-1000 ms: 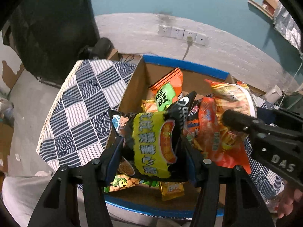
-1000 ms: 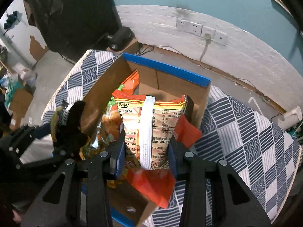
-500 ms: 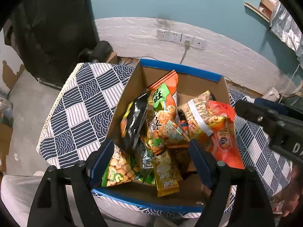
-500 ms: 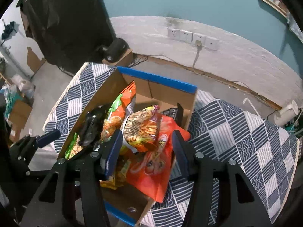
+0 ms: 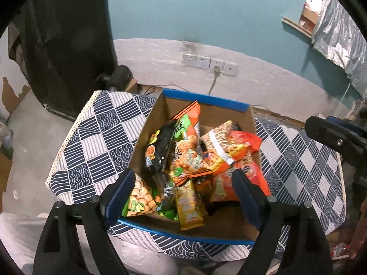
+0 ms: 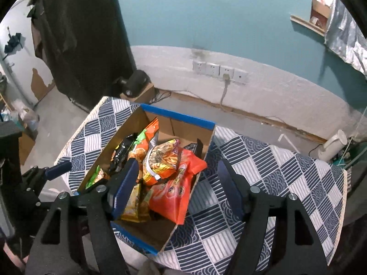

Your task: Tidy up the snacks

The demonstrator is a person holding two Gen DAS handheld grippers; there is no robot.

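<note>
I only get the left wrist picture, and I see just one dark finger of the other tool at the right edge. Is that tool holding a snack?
Observer: No. The right tool has its jaws apart, they have just been opening, and it grips nothing.
Operator: What's further off to the right?
Observer: A white kettle-like appliance stands near the wall.
Operator: Is anything poking out of the box?
Observer: The red bag seems to hang over the right wall of the cardboard box.
</note>
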